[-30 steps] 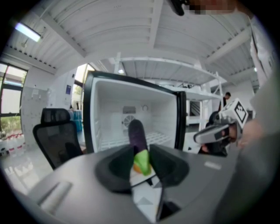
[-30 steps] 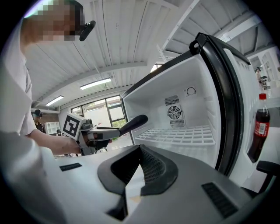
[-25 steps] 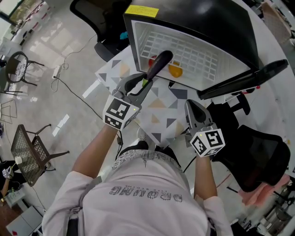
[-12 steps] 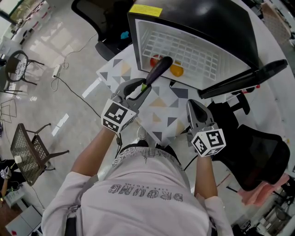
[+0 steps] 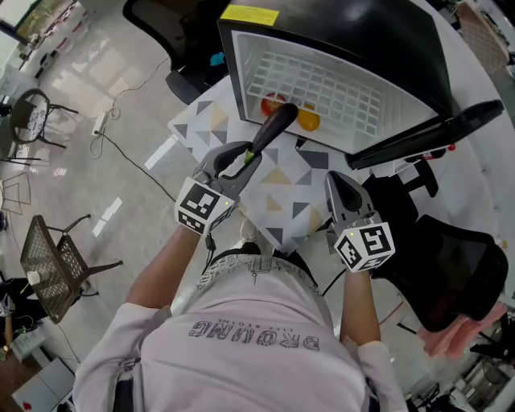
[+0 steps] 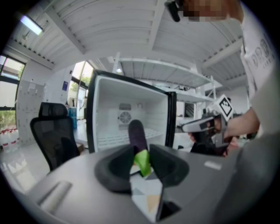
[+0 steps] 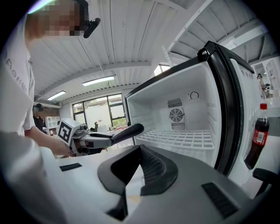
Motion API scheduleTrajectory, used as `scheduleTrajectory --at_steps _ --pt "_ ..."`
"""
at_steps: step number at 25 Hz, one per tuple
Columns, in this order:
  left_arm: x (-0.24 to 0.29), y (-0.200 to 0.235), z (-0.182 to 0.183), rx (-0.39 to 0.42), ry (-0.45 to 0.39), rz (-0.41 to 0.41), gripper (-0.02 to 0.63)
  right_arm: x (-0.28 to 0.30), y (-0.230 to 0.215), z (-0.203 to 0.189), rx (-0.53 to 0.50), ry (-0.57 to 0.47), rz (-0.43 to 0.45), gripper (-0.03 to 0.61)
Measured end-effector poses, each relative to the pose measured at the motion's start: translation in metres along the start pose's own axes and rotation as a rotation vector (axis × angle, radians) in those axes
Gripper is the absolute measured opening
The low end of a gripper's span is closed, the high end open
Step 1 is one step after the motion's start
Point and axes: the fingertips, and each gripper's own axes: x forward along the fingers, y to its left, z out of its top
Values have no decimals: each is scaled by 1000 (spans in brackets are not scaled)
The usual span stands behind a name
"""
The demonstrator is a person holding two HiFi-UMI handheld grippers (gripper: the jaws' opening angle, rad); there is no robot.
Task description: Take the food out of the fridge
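My left gripper (image 5: 248, 154) is shut on the green stem end of a dark purple eggplant (image 5: 275, 125), which juts toward the open mouth of the small white-lined fridge (image 5: 249, 64). In the left gripper view the eggplant (image 6: 137, 133) stands up between the jaws, just in front of the fridge (image 6: 98, 113). Inside on the wire shelf lie a red food item (image 5: 270, 102) and an orange one (image 5: 307, 121). My right gripper (image 5: 341, 187) hangs to the right over the table, shut and empty; its view shows the jaw tips (image 7: 140, 151) meeting.
The fridge stands on a table with a triangle-patterned top (image 5: 282, 197). Its black door (image 5: 434, 138) swings open at the right, with a cola bottle (image 7: 259, 135) in the door rack. Black office chairs stand behind left (image 5: 161, 24) and at the right (image 5: 451, 273).
My left gripper has drawn a little back from the fridge mouth toward the person, the eggplant still in it. The right gripper has kept its place.
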Motion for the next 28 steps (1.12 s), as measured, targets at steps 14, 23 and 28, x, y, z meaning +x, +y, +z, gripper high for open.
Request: scheduleTrajectory --at_steps 14,23,28 --pt "4 -11 -6 -2 13 -16 118 -1 -6 -3 2 -1 11 0" --pt "9 -15 -1 6 7 -25 118 -1 -11 -5 3 4 13 0" --pt "11 -17 -1 6 7 -29 118 -1 -13 -8 5 12 17 0"
